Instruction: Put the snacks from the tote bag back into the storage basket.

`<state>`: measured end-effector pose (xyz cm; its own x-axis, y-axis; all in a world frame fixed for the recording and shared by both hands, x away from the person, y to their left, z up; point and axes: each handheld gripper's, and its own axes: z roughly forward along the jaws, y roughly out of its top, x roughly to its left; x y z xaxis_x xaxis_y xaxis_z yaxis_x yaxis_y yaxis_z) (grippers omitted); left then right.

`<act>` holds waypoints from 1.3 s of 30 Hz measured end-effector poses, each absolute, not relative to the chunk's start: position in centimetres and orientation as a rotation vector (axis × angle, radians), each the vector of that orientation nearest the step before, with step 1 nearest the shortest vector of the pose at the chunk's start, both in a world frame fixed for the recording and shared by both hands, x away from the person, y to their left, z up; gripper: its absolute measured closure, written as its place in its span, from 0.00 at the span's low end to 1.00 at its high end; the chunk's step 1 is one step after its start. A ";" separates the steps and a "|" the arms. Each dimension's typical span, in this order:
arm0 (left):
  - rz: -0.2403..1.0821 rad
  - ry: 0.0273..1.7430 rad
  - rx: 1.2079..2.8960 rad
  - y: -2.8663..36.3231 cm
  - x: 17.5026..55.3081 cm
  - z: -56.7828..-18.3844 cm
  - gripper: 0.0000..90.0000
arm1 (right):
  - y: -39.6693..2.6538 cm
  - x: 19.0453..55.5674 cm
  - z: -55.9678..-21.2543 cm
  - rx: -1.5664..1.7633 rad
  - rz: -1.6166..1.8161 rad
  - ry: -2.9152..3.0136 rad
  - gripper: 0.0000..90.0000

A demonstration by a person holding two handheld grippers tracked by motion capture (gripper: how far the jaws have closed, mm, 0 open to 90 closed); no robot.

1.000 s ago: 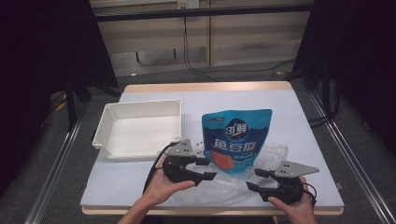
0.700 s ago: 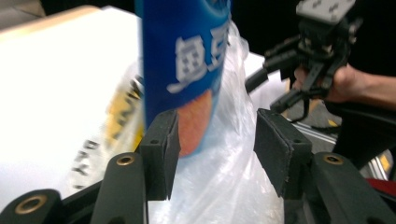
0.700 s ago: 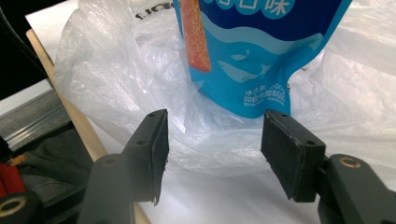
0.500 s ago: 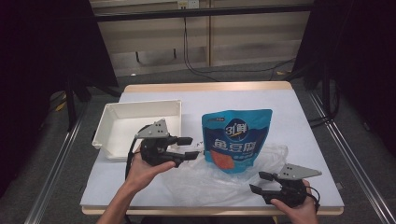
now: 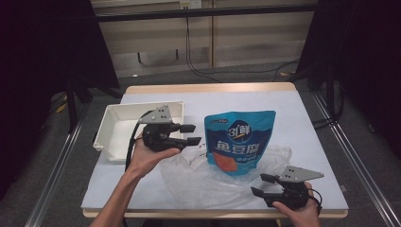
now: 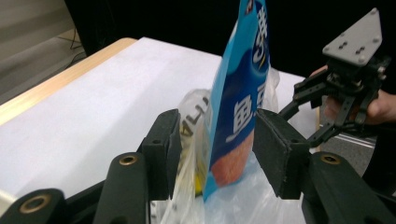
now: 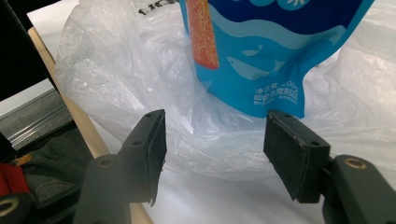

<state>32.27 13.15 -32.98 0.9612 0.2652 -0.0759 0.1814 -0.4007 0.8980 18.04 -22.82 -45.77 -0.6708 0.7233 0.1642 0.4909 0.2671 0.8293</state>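
Note:
A blue snack pouch (image 5: pixel 239 142) stands upright mid-table, and a clear plastic bag (image 5: pixel 203 177) is crumpled around its base. My left gripper (image 5: pixel 191 135) hangs above the table just left of the pouch, apart from it. Its jaws have just been closing a little but stand open, with nothing between the pads. In the left gripper view the pouch (image 6: pixel 238 107) and bag (image 6: pixel 194 121) lie beyond the left gripper (image 6: pixel 215 149). My right gripper (image 5: pixel 259 185) rests open near the front edge. Its view has the bag (image 7: pixel 140 84) and pouch (image 7: pixel 280 51) ahead of the right gripper (image 7: pixel 215 144).
A white empty tray (image 5: pixel 106 137) sits at the table's left, right behind my left hand. The wooden front edge (image 7: pixel 84 126) runs close under my right gripper. White tabletop (image 5: pixel 283 101) stretches behind and right of the pouch.
My left gripper has lifted off the plastic bag and moved back and left toward the tray. The right gripper, pouch and bag have stayed put.

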 end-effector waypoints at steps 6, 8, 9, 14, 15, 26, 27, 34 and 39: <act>0.081 0.258 2.020 11.6 33.1 -31.8 0.57 | -22.8 18.3 -45.8 1.119 1.368 2.301 0.43; 0.075 0.253 2.029 11.1 33.2 -31.6 0.59 | -22.8 18.4 -45.9 1.127 1.369 2.301 0.43; 0.067 0.247 2.033 10.7 33.3 -31.6 0.60 | -22.8 18.4 -45.9 1.129 1.368 2.303 0.43; 0.064 0.218 2.065 9.2 33.7 -31.2 0.68 | -22.8 18.5 -45.9 1.128 1.370 2.308 0.42; 0.067 0.207 2.066 9.0 33.7 -31.1 0.69 | -22.8 18.4 -45.8 1.128 1.370 2.302 0.42; 0.012 0.130 2.153 5.3 34.4 -30.7 0.73 | -22.9 18.4 -45.7 1.121 1.378 2.276 0.41; -0.001 0.114 2.179 5.1 34.6 -30.5 0.73 | -22.9 18.4 -45.6 1.127 1.380 2.274 0.41; -0.037 0.094 2.206 4.7 35.1 -30.4 0.73 | -23.0 18.4 -45.6 1.128 1.381 2.269 0.41; -0.035 0.094 2.225 4.3 35.0 -30.9 0.70 | -23.0 18.5 -45.7 1.136 1.376 2.269 0.41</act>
